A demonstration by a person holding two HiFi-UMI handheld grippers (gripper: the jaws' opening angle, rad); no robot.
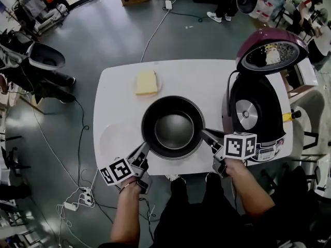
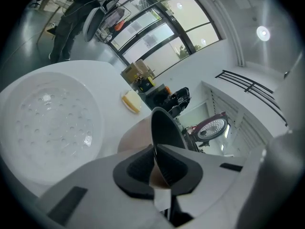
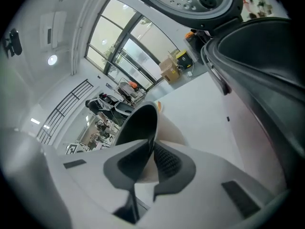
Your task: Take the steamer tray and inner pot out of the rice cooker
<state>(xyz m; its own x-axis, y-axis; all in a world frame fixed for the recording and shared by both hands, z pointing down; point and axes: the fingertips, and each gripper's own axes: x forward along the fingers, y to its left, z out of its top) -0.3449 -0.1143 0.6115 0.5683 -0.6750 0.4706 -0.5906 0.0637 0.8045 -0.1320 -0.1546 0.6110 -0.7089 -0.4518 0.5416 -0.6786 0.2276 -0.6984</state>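
A grey-floored hall strewn with cables surrounds a white worktop [image 1: 217, 81], seen from above. At the centre of the frame the dark inner pot [image 1: 173, 128] is out of the rice cooker [image 1: 258, 112], which stands lid-up at the right edge of the worktop with its well empty. The left claw [image 1: 144, 150] is pinched tight on the pot's rim at lower left and the right claw [image 1: 205, 136] on the rim at the right; each gripper view shows the thin rim wall clamped between dark pads. The white perforated steamer tray [image 2: 47, 123] already lies flat at the lower left of the worktop, just beside the pot and the left claw. A yellow block [image 1: 146, 82] sits well apart at upper centre. Whether the pot's base touches the worktop cannot be told from these views. With both parts out of the cooker, what appears left is to rest the pot and let go. The pot spans the line between the two claws with bare worktop below it, and the tray crowds its left side, so the left hand has the tighter margin
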